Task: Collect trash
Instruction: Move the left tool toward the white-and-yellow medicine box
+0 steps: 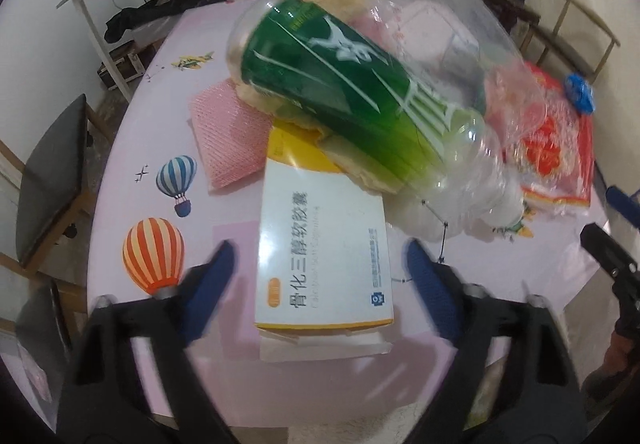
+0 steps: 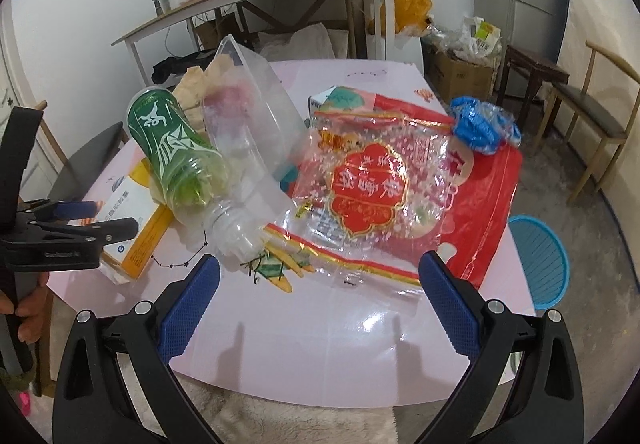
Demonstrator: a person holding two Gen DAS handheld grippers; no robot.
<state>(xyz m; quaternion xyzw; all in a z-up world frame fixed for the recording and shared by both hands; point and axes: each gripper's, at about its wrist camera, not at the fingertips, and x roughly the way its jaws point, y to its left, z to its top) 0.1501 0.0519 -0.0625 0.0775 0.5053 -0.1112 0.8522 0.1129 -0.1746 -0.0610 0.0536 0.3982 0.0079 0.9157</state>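
Fingers: both grippers are open and hold nothing. The left gripper (image 1: 320, 276) has its two blue fingers (image 1: 430, 284) on each side of the medicine box (image 1: 324, 256), not touching it. The right gripper (image 2: 320, 300) hangs over bare table (image 2: 320, 344).
Box: it lies flat on the pink table, close to the left fingers. Its long side runs away from the fingers, so they can pinch across its short side.
Nearer hand: the left one, I think.
Bottle: the green bottle (image 1: 344, 92) lies tilted across the far end of the box, so it may roll if the box is lifted.
Around: a red bag (image 2: 404, 196), a clear tub (image 2: 256, 104), a pink pad (image 1: 228, 136).
Bin: the blue basket (image 2: 540, 260) sits on the floor past the table's right edge.
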